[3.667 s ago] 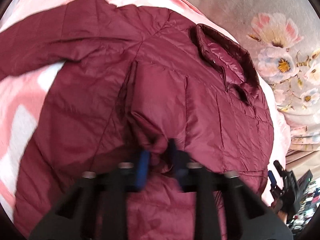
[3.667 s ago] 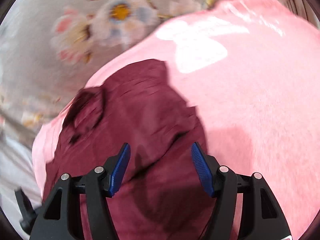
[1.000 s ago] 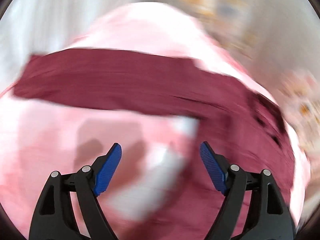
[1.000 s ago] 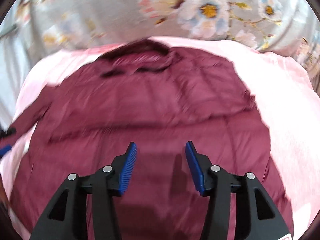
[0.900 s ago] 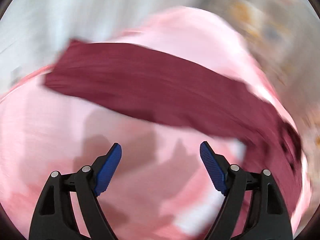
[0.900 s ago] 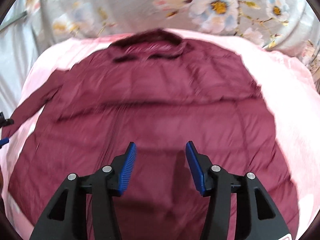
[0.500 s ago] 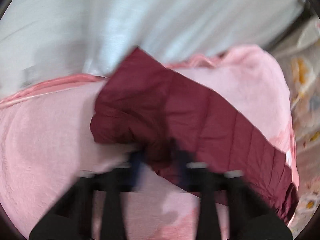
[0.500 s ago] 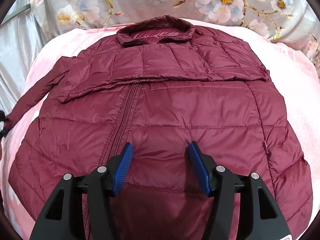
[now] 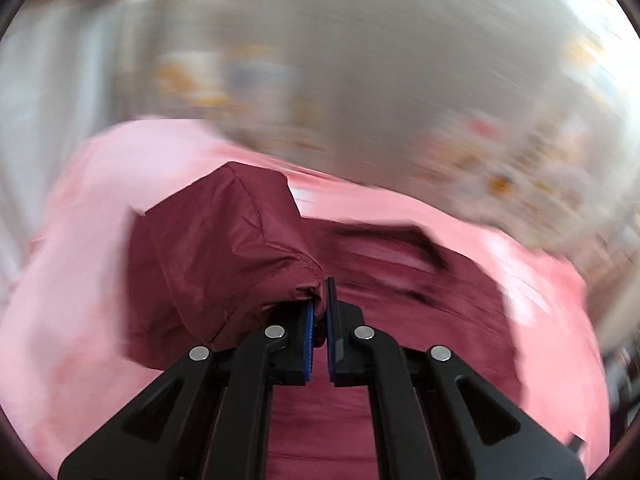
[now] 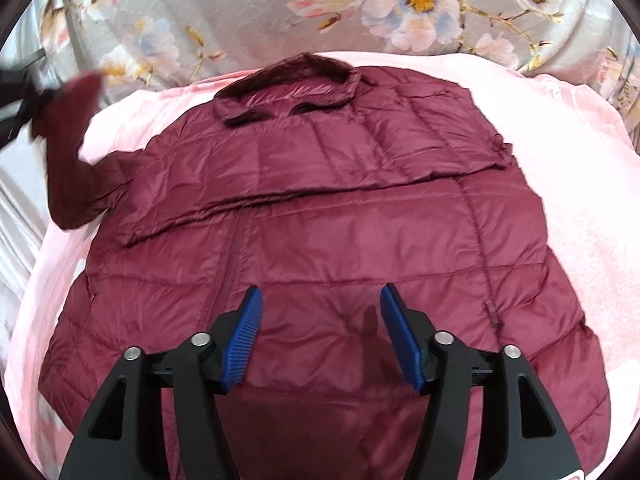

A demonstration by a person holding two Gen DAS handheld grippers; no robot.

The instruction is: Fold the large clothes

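Fabric: glossy maroon quilted puffer jacket [image 10: 320, 216] — stitched panels, collar at the far end — flat on a fuzzy pink blanket [image 10: 580, 152].
Left gripper [image 9: 319, 312]: fingers clenched on the lifted sleeve cuff [image 9: 224, 248].
Right gripper [image 10: 320, 336]: tilted down over the hem — fingers opening, nothing between.

Both claws: left claw [image 9: 319, 312] & right claw [image 10: 320, 340], black plastic frames w/ silver screws, ribbed blue pads [image 10: 242, 340].
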